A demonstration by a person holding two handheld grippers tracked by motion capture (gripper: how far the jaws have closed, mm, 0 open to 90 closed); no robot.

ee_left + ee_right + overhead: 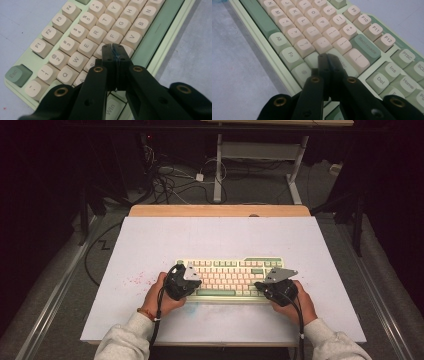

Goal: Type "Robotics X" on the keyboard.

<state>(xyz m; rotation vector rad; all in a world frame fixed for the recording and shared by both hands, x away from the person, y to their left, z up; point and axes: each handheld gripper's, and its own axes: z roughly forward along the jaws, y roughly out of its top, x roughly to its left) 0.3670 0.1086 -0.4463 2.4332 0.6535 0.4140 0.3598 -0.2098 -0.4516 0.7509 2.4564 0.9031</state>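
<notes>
— Where is the keyboard placed?
— Centrally, on the white table.
— And the tongs?
— Left gripper and right gripper are pressed closed, empty, over its keys.

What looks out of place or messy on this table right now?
Small red specks are scattered on the white table just left of the keyboard, like stains or flecks. A faint bluish smudge sits near the keyboard's front edge. The keyboard itself lies square and looks undamaged.
</notes>
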